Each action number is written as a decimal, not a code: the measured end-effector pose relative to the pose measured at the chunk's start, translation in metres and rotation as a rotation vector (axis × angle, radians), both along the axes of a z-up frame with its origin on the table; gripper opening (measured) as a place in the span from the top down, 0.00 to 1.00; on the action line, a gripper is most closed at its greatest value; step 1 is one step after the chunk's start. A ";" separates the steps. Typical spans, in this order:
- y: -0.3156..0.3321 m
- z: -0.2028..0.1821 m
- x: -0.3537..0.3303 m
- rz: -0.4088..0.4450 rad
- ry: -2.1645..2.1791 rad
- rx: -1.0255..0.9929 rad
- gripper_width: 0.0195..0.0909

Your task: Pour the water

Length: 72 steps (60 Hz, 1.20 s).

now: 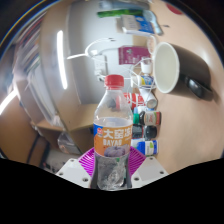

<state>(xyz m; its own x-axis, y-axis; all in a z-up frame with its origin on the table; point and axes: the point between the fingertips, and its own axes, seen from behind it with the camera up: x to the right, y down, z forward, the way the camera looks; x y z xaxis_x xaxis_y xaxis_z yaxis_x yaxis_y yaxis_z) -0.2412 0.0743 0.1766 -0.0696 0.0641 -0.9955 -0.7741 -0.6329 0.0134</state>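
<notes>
Water bottle [112,135] upright between the fingers of the tool [111,168], red cap on top, printed label around the middle, lower body clear. Held vertical and lifted, bench surface not visible beneath it; presumably kept upright so nothing spills before the pour begins. Cap looks in place, though whether screwed tight cannot be told.

Tool closed to a narrow gap matching the bottle's width; magenta pads [91,163] pressed against both sides of the lower clear part of the bottle, below the label. Low grip leaves neck and cap free, sensible for tipping later.

Up and to the right of the bottle, a cup [170,68] with a white interior and a handle, mouth turned toward the camera, apparently held up by a hand [200,87] and well apart from the bottle. Likely the receiving vessel, presented for filling.

Behind the bottle, a cluster of small coloured items [148,100], too small to identify.

Judgement: bottle secured, pouring not yet started
</notes>
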 end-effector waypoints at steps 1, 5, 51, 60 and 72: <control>0.002 0.001 0.004 0.001 0.043 -0.023 0.71; 0.007 0.003 0.012 -0.013 0.166 -0.092 0.71; -0.021 0.099 0.056 -0.035 0.064 0.177 0.72; -0.026 0.182 0.158 -0.335 -0.448 0.609 0.72; -0.004 0.209 0.286 -0.651 -1.155 0.812 0.71</control>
<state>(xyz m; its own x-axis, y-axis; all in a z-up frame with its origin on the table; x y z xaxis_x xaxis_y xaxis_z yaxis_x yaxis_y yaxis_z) 0.0449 0.0702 0.3861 0.9364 0.3065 -0.1712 -0.2560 0.2625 -0.9303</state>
